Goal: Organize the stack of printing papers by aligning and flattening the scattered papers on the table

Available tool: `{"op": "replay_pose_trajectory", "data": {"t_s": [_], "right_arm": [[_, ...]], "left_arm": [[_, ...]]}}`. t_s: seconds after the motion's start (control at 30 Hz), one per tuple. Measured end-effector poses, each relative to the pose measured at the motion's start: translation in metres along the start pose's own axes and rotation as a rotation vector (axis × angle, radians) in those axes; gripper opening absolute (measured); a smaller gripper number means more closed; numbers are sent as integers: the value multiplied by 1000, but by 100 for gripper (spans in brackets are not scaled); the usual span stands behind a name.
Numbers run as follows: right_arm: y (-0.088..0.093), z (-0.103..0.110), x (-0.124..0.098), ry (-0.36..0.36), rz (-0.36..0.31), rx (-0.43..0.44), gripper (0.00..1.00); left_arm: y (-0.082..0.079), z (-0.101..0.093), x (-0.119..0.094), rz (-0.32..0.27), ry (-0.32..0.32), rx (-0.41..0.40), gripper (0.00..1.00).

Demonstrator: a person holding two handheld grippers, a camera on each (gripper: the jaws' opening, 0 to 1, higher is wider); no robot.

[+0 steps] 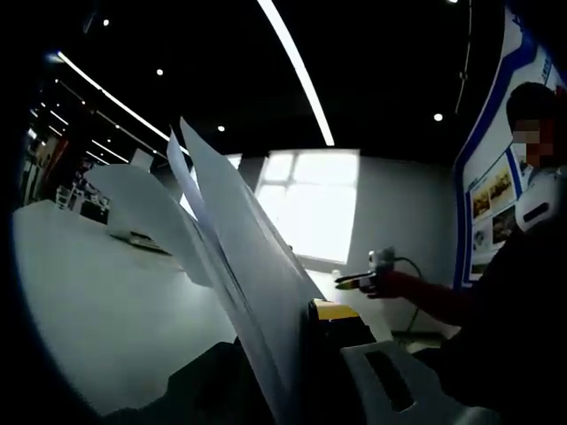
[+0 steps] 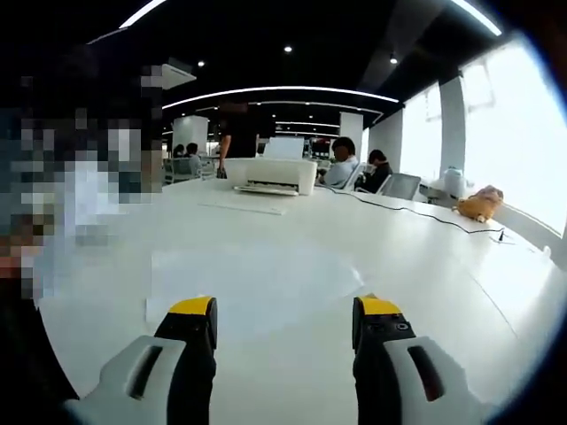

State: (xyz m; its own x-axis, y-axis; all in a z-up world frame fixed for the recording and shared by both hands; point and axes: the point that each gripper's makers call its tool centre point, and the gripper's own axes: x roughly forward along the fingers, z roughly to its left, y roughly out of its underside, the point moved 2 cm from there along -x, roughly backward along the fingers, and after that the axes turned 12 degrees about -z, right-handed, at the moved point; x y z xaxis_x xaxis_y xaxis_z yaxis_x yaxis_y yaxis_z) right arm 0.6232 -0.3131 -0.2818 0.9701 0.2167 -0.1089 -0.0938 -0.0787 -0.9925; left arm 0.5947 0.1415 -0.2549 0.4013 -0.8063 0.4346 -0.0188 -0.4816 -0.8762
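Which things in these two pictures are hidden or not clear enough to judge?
- Left gripper view: the lifted papers cover one jaw of the left gripper, so the grip itself is hidden.
- Left gripper view: the number of sheets cannot be counted; their edges overlap.
- Left gripper view: the right gripper is too small to tell whether it is open.
- Right gripper view: the sheet on the white table is pale; its edges blur.

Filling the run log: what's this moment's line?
left tongs: shut on white paper sheets, lifted | right tongs: open above white table
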Motion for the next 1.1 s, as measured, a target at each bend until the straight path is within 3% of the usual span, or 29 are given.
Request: {"op": "replay_pose_trajectory", "data": {"t_s": [0.73, 1.1], "right_arm": [[17, -32, 35, 13, 66, 8, 58], [21, -54, 52, 24, 63, 28, 59]], "left_arm": [[1, 1, 0, 4, -3, -2, 9], [1, 1, 1, 6, -5, 0, 9]]}}
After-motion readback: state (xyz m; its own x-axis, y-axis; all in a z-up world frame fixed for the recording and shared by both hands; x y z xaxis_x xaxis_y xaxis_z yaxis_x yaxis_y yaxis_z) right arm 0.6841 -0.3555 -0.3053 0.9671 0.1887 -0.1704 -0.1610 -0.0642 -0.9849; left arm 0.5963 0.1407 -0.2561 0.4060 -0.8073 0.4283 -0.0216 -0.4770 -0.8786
